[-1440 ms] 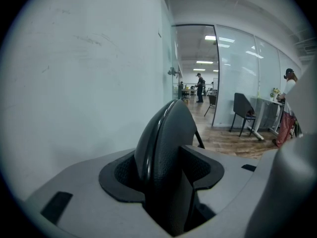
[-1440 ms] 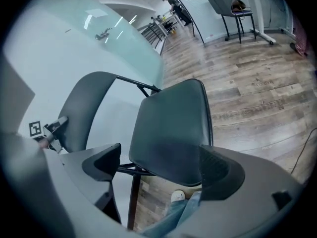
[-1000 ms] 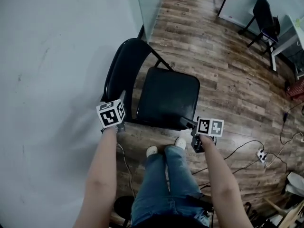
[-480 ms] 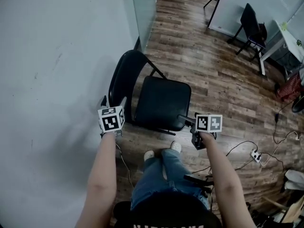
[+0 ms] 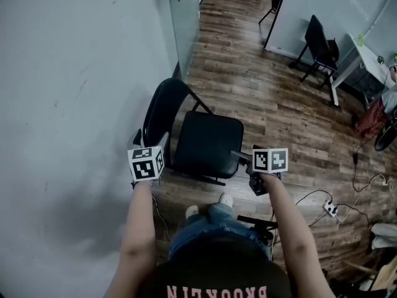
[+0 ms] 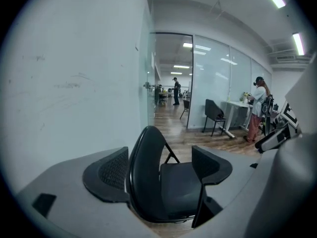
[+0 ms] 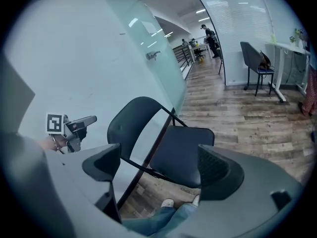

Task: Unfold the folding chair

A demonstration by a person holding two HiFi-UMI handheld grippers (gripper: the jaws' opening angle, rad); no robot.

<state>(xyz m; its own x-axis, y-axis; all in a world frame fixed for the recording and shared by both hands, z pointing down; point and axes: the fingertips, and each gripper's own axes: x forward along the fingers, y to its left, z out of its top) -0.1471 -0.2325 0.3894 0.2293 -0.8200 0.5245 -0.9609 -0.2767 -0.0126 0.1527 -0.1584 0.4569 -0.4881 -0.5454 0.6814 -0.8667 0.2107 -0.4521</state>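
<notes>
Head view: the chair (image 5: pixel 208 143) stands opened on the floor (image 5: pixel 279 104) beside the wall (image 5: pixel 74 104), my left tongs (image 5: pixel 149 138) and right tongs (image 5: pixel 247 154) both released and empty, so an unseated frame might let it fold.

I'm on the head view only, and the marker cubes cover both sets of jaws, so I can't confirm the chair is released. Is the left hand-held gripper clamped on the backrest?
Observer: No. The left gripper view shows the left hand-held gripper with its jaws apart. The backrest appears to stand beyond them, not pinched.
Operator: And the right hand-held gripper?
Observer: The right gripper view shows its jaws wide apart too, with nothing gripped. The seat lies beyond them, folded down.
</notes>
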